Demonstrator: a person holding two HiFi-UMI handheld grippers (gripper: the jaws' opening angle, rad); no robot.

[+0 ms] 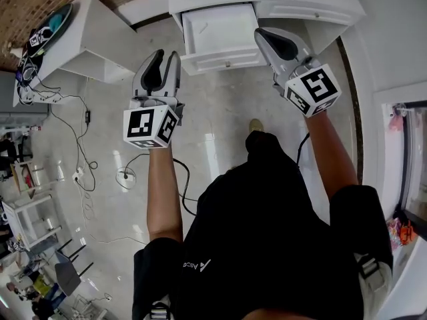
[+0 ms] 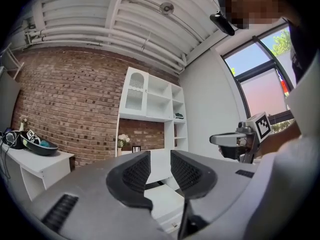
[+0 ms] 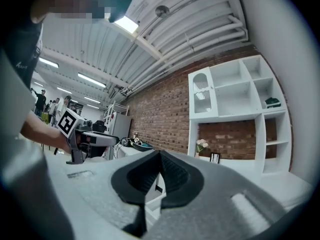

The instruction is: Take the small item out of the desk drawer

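Observation:
The white desk (image 1: 313,2) stands at the top of the head view with its drawer (image 1: 220,35) pulled out toward me. The drawer's white floor looks bare apart from a faint small mark, and I cannot make out a small item in it. My left gripper (image 1: 167,57) hovers in front of the drawer's left corner, over the floor; in the left gripper view (image 2: 160,166) its jaws stand apart with nothing between them. My right gripper (image 1: 261,33) is at the drawer's right front corner; in the right gripper view (image 3: 159,160) its tips meet with nothing in them.
A white side table (image 1: 80,42) at the left carries a dark bowl-like thing with shoes (image 1: 50,24). Cables and a power strip (image 1: 80,172) lie on the tiled floor. A white shelf unit (image 2: 152,109) stands against a brick wall. Furniture clutter fills the lower left.

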